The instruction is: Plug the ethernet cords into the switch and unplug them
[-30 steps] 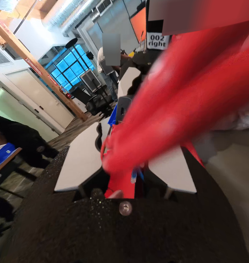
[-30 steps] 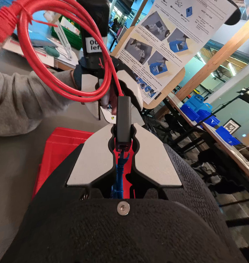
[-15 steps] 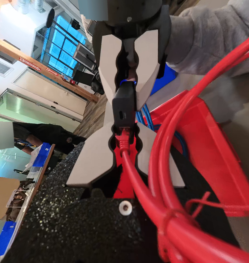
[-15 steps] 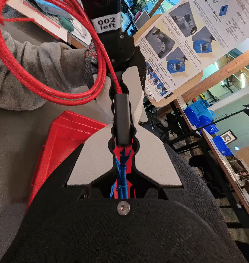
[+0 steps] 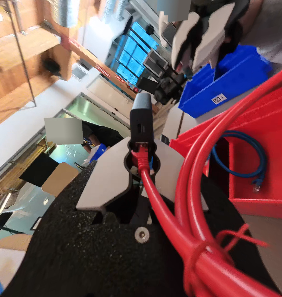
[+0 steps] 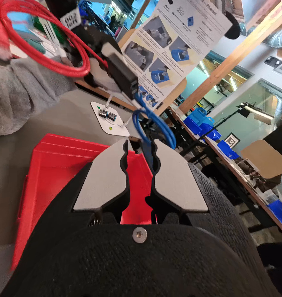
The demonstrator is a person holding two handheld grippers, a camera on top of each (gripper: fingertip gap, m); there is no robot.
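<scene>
My left gripper [image 5: 141, 141] is shut on the near end of a black adapter [image 5: 141, 119], where a red cable plug [image 5: 141, 155] sits in it. The coiled red cable [image 5: 190, 184], bound with a red tie, hangs over the gripper's right side. In the right wrist view the adapter [image 6: 122, 75] is up and to the left of my right gripper [image 6: 140, 143], and a blue cable [image 6: 154, 120] hangs looped from its free end down past the fingertips. My right gripper is open and apart from the adapter; it also shows far off in the left wrist view [image 5: 199, 40].
A red bin [image 6: 56, 168] stands on the grey table under both grippers and holds another blue cable [image 5: 243, 157]. A blue bin [image 5: 225, 80] is behind it. A white plate [image 6: 117, 128] with two small black parts and a hanging instruction sheet [image 6: 169, 48] are beyond.
My right gripper has opened, let go of the adapter and drawn back. My left gripper keeps the adapter, with both cables plugged in, and has swung it away.
</scene>
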